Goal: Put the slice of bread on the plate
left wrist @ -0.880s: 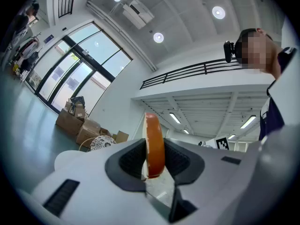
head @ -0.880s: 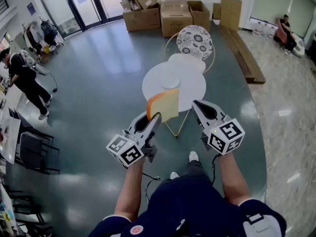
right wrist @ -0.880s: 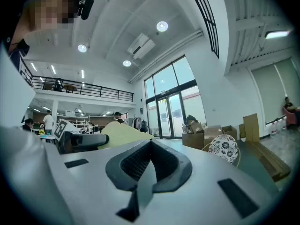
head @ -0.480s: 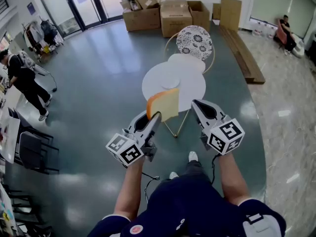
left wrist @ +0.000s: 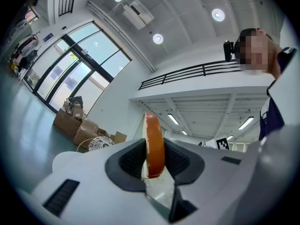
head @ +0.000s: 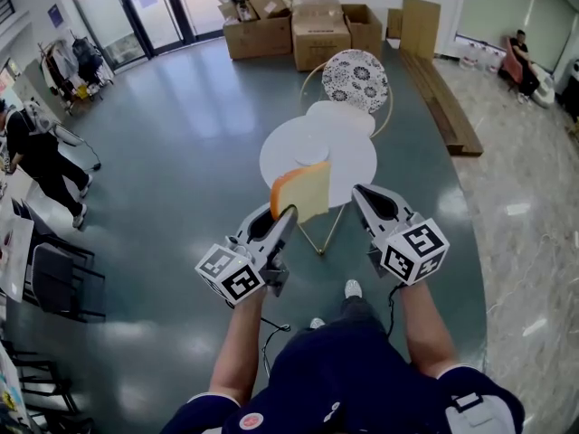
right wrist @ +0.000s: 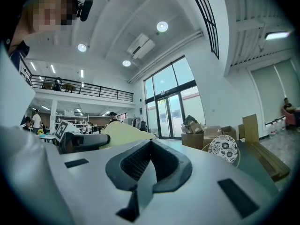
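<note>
A slice of bread, pale with an orange-brown crust, stands upright in the air, with my left gripper shut on its lower edge. From the left gripper view the bread shows edge-on, pinched between the two dark pads. Beyond it a small white plate lies on a round white table. My right gripper hovers level beside the bread at the right, shut with nothing in it. In the right gripper view the jaws meet, and the bread appears at the left.
A patterned round chair with a gold frame stands behind the table. Cardboard boxes are stacked at the far wall. A person walks at the far left, another sits far right. Grey floor surrounds the table.
Both grippers and the bread keep their place. The person at the far left has stepped a little further left.
</note>
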Available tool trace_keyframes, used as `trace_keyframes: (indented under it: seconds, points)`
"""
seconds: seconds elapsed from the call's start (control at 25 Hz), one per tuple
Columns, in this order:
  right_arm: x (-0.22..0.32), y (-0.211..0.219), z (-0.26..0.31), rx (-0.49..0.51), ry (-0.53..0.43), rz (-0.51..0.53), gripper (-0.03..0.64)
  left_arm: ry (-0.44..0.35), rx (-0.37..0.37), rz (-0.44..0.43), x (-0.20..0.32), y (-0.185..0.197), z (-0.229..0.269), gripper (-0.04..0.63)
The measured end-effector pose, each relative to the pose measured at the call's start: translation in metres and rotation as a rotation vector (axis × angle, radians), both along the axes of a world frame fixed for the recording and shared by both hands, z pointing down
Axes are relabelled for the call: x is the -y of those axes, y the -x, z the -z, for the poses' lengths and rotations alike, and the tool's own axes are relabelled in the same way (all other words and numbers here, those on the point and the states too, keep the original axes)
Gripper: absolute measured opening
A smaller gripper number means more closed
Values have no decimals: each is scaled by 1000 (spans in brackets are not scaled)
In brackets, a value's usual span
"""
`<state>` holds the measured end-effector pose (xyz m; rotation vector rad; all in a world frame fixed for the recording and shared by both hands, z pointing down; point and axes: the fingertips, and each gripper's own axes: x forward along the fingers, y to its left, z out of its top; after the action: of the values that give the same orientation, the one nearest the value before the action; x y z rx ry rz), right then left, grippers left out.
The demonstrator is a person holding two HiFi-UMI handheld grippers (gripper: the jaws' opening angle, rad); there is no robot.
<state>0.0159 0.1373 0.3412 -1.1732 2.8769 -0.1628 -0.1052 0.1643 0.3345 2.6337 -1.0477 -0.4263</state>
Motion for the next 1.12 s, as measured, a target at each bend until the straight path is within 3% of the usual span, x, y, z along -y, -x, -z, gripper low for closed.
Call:
trace_keyframes:
  seconds: [0.52,0.88,1.12]
  points:
    - [41,7,-4,-9,7,6,6,8,-25,6,41,8,-7,103]
    - [144,-15,-9,9,27,33,6,48,-18,37,139,-12,-15,103]
    - [173,-20,-7,10,11,59,6,52,-6,48,165,-21,-15,103]
